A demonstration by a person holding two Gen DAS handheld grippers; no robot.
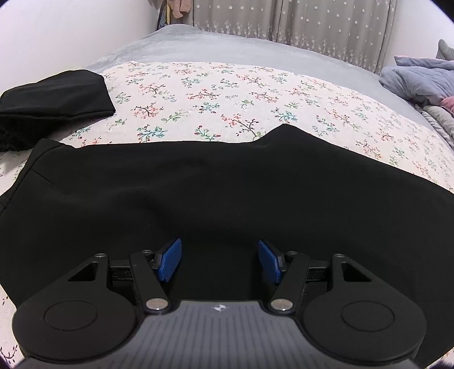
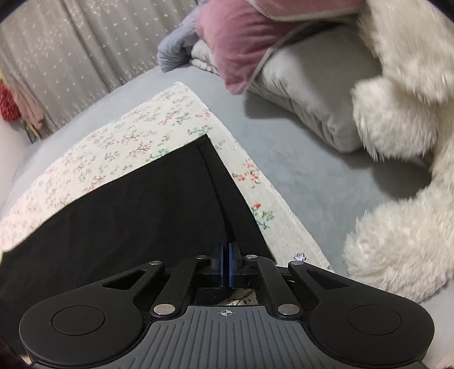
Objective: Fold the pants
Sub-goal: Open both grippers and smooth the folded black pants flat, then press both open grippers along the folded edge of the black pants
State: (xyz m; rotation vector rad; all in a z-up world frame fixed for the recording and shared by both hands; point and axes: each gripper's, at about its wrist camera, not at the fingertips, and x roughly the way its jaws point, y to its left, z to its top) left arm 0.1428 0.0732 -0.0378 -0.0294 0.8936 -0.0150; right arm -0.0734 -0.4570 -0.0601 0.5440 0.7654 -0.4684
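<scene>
Black pants lie flat across a floral cloth on the bed. My left gripper is open, its blue pads spread just above the near edge of the pants, holding nothing. In the right wrist view the pants end in a hem corner at the cloth's edge. My right gripper is shut on the pants' hem edge, its blue pads pressed together over the seam.
A folded black garment lies at the far left on the floral cloth. Grey-blue bedding is heaped at the right. A pink pillow, a grey cushion and a white fluffy toy sit beyond the cloth. Curtains hang behind.
</scene>
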